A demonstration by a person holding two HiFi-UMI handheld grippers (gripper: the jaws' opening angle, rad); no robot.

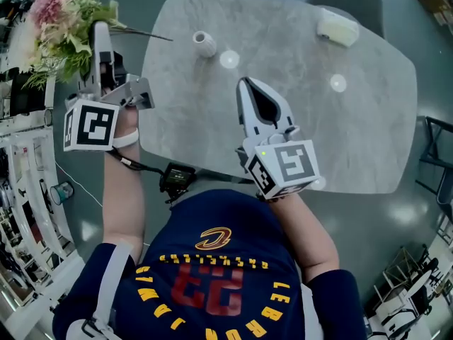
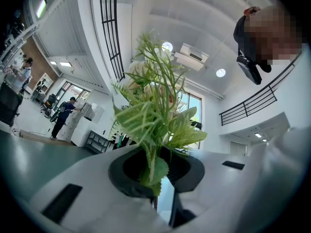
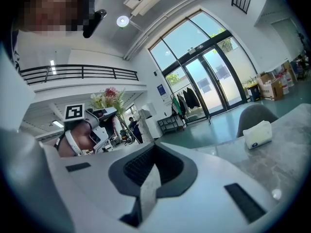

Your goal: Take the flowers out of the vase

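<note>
Off the table's (image 1: 368,119) left edge, our left claw (image 1: 99,32) is pinching the flowers (image 1: 60,16) by their stems, so they are already clear of the vase (image 1: 204,44). Blooms fan out toward 10 o'clock from that claw. The bare stem end (image 1: 145,35) pokes toward 3 o'clock, its tip just over the table edge, so the long axis runs roughly 9 to 3. The vase stands upright on the table at 3 o'clock of the left claw, well apart. Our right claw (image 1: 245,89) is pressed together on nothing, over the table, with the vase at its 11 o'clock. We judge that the left hand alone decides where the bunch gets laid.
</note>
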